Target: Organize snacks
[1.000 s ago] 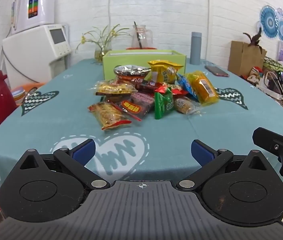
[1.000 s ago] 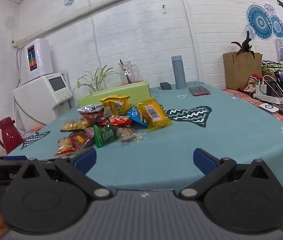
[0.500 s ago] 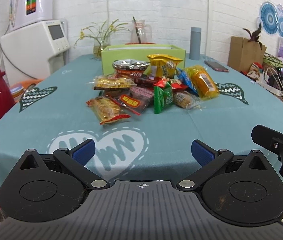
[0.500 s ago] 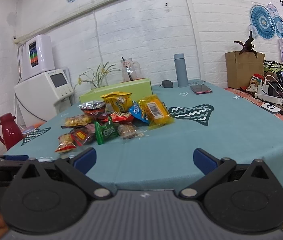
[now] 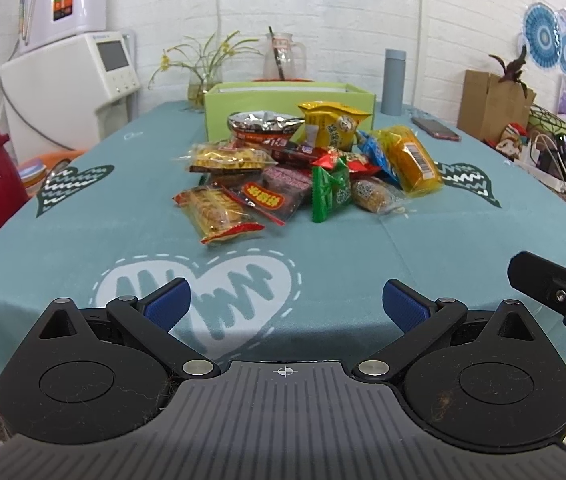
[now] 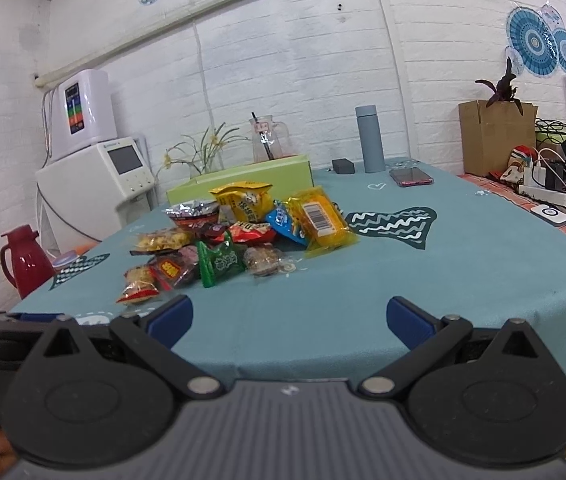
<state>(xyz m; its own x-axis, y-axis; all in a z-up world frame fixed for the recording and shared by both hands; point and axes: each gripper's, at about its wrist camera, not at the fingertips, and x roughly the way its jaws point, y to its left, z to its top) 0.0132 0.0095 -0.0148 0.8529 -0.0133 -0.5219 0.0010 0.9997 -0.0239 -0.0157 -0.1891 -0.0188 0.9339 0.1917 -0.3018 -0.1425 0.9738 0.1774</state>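
While both grippers hang at the near edge of the teal tablecloth (image 5: 83, 216), neither touches any snack. Left gripper (image 5: 286, 300): lower centre of its frame, blue-padded fingers (image 5: 165, 305) spread wide, nothing between them. Right gripper (image 6: 289, 316): lower centre of its own frame, fingers likewise wide apart and empty; one of its black arms also shows at the right edge of the left wrist view.

Snack pile (image 5: 303, 168): heaped at mid-frame on the cloth, well apart from both grippers. Items noted:
- clear biscuit packet with red ends (image 5: 217, 213), nearest the left gripper, lying flat;
- green packet (image 5: 329, 192), standing tilted at the pile's front;
- orange packet with barcode (image 5: 411, 158), on the right side of the pile, leaning on a blue packet (image 5: 377, 156);
- yellow packet (image 5: 333, 122), upright at the rear;
- silver foil bag (image 5: 263, 124), just left of the yellow one.

Lime-green box (image 5: 259, 100): open-topped, directly behind the pile, touching or just beside it; which, I cannot tell.

Surroundings: grey flask (image 6: 369, 140) and phone (image 6: 410, 177) at upper right of the table; red jug (image 6: 23, 260) at the left edge.
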